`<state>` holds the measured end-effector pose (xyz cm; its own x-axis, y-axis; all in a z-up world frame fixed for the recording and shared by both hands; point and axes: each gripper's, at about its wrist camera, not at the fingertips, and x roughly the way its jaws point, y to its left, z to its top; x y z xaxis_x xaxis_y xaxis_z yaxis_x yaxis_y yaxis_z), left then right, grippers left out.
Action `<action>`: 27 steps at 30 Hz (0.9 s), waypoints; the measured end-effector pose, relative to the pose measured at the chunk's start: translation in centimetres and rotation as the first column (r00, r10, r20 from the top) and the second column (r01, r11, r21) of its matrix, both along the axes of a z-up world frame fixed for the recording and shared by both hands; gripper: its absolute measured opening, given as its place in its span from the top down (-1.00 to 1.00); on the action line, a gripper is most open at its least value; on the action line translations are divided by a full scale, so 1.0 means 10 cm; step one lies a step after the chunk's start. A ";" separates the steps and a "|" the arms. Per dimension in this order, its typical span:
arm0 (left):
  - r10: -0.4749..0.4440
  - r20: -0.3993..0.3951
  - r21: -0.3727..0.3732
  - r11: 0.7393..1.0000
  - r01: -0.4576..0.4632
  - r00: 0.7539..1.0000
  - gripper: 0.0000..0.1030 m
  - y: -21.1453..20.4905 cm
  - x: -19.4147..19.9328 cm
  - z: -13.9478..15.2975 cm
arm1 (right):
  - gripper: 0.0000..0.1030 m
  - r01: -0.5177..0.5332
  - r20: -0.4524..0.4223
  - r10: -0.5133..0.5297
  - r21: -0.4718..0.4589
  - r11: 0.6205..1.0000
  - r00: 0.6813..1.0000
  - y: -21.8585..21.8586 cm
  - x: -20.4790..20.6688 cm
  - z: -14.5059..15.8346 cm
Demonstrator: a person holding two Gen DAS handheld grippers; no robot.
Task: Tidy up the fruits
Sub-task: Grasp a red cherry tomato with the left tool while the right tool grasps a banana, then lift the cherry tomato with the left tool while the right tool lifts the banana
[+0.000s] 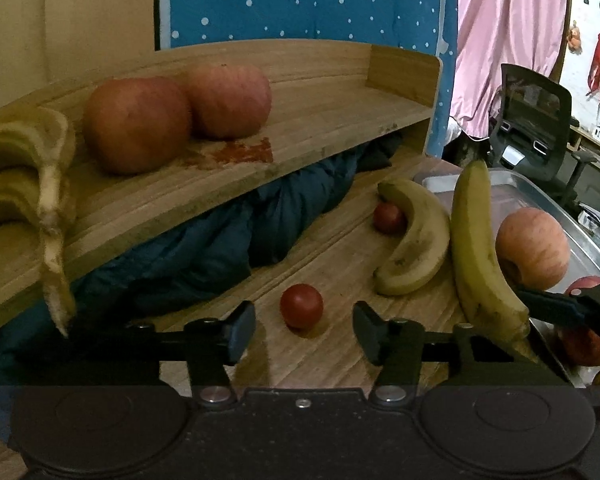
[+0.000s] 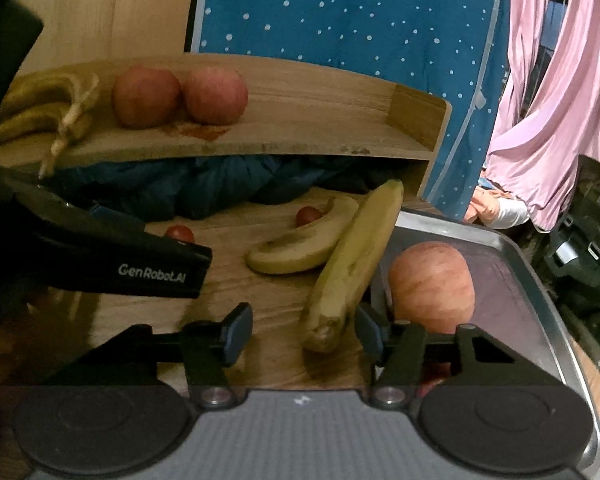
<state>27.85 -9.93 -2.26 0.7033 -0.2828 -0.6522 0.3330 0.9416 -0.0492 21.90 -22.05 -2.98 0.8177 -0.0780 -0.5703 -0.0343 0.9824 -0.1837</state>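
Observation:
My left gripper (image 1: 304,332) is open and empty, with a small red tomato (image 1: 301,305) on the table just ahead between its fingers. My right gripper (image 2: 304,330) is open, with the stem end of a long banana (image 2: 352,268) between its fingers, close to the right one. A second banana (image 2: 300,246) lies beside it. A second tomato (image 1: 388,218) sits behind it. One apple (image 2: 432,286) lies in the metal tray (image 2: 540,280). Two apples (image 1: 136,124) (image 1: 230,100) and a banana bunch (image 1: 24,176) sit on the wooden shelf (image 1: 340,120).
Dark blue cloth (image 1: 204,248) is bundled under the shelf. A blue dotted panel (image 2: 360,20) and pink curtain (image 2: 560,92) stand behind. An office chair (image 1: 536,120) is at the right. The left gripper's body (image 2: 120,264) crosses the right wrist view's left side.

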 end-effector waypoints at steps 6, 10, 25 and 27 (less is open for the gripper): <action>-0.007 -0.001 0.004 1.000 0.007 1.000 0.07 -0.04 0.02 -0.03 | 0.04 0.020 0.009 -0.019 -0.025 0.999 1.000 0.01 0.03 -0.04; -0.007 0.003 0.007 1.000 0.006 1.000 0.35 -0.06 0.04 -0.03 | 0.22 0.027 0.014 -0.026 -0.045 0.999 1.000 0.00 0.03 -0.05; -0.005 0.002 -0.010 1.000 0.005 1.000 0.53 -0.03 -0.07 0.01 | 0.36 0.009 0.024 -0.009 -0.014 1.000 1.000 -0.04 -0.10 0.00; -0.004 -0.007 -0.019 1.000 0.004 1.000 0.53 -0.01 -0.14 0.03 | 0.36 -0.011 0.020 0.010 0.006 1.000 1.000 -0.04 -0.18 0.03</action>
<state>26.45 -10.06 -1.98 0.6977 -0.2983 -0.6514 0.3368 0.9390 -0.0693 20.15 -22.50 -2.69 0.8298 -0.0659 -0.5542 -0.0410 0.9831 -0.1783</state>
